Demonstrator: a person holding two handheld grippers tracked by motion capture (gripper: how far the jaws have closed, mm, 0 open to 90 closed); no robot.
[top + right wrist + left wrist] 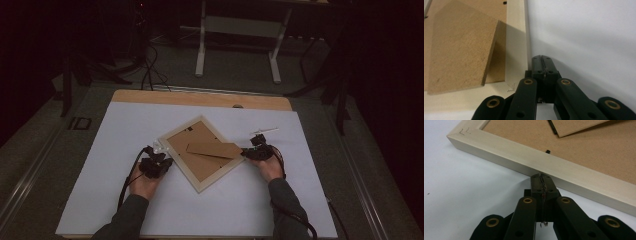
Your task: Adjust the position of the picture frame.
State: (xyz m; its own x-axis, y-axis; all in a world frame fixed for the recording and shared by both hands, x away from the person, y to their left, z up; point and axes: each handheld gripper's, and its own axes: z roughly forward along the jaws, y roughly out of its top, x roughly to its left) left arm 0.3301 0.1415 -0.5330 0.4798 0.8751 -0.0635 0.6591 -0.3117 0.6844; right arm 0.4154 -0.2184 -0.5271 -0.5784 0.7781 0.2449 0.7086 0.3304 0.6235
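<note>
A pale wooden picture frame [176, 168] lies face down and turned diagonally on the white sheet, its brown backing board [197, 162] up. A brown cardboard stand flap [215, 150] is raised off the backing. My left gripper [160, 163] is shut, its tips against the outer edge of the frame's left rail [506, 157]; nothing is between its jaws. My right gripper [250, 154] is shut too, its tips at the frame's right corner next to the flap [461, 50]. In the right gripper view its tips [541, 58] sit beside the frame rail [520, 30].
The white sheet [125, 130] covers a wooden table [150, 96]. A small white strip [265, 131] lies just beyond the right gripper. Dark floor, cables and a white desk leg [201, 50] stand behind the table. Both forearms enter from the bottom.
</note>
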